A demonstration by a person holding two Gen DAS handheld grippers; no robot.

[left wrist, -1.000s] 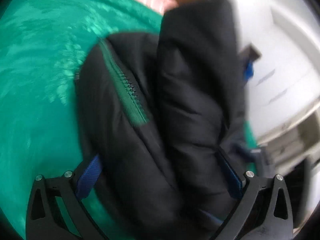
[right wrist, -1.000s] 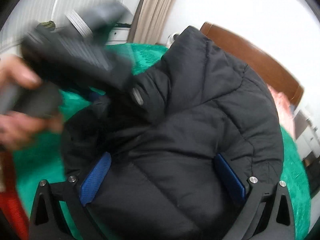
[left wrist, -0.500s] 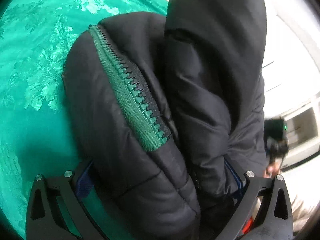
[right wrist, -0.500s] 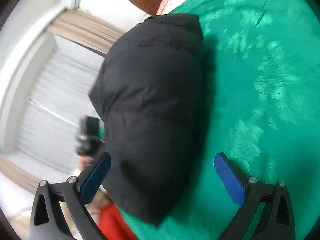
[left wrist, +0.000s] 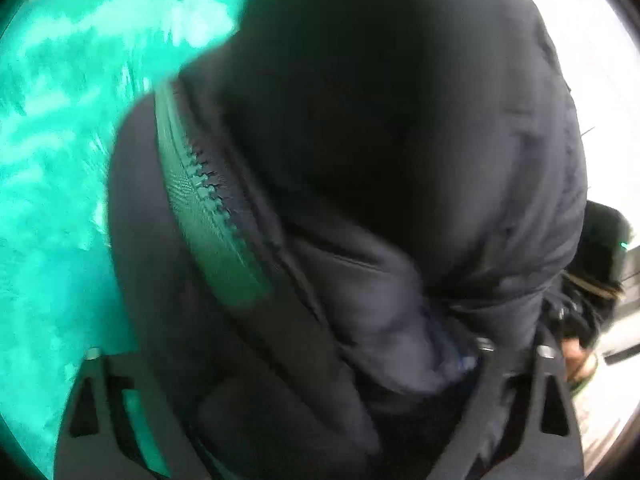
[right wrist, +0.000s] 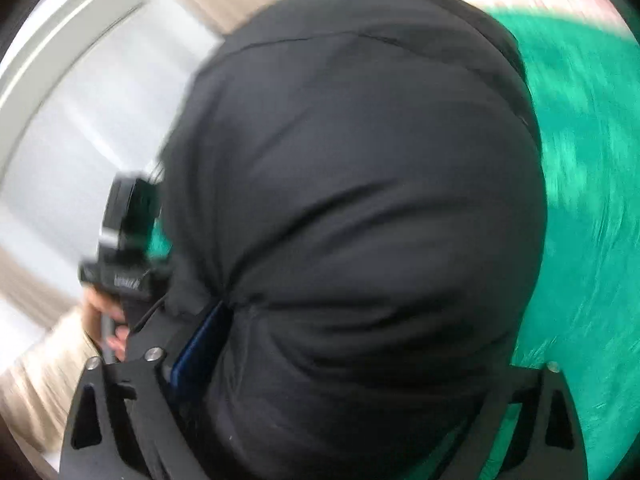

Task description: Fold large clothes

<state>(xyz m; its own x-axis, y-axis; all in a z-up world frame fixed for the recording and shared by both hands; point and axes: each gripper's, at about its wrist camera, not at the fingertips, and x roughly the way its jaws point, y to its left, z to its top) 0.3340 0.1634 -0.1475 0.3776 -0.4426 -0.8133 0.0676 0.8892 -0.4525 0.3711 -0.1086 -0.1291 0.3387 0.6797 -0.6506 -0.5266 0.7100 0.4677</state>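
Blur softens both wrist views, and the black padded jacket [left wrist: 380, 184] fills most of each, hiding much of what lies behind it. In the left wrist view the left gripper [left wrist: 288, 364] shows only its black finger frames at the bottom; the pads are buried under the bulging fabric, so contact cannot be made out. Its jaws are closing with the folded bundle between them. A green zipper [left wrist: 204, 208] runs diagonally down the centre-left of the jacket, and the green bedspread [left wrist: 52, 160] shows at the left. At the right edge a hand [left wrist: 576, 354] is partly cut off behind the jacket.

In the right wrist view the jacket [right wrist: 360, 200] bulges from centre to bottom, lying on the bedspread [right wrist: 592, 240]. The right gripper [right wrist: 340, 364] straddles it, jaws closing: the left blue pad [right wrist: 200, 344] lies against the jacket's side, while the right pad is hidden under fabric. At the left, a hand [right wrist: 100, 316] with the other gripper [right wrist: 128, 240] peeks out, blurred.
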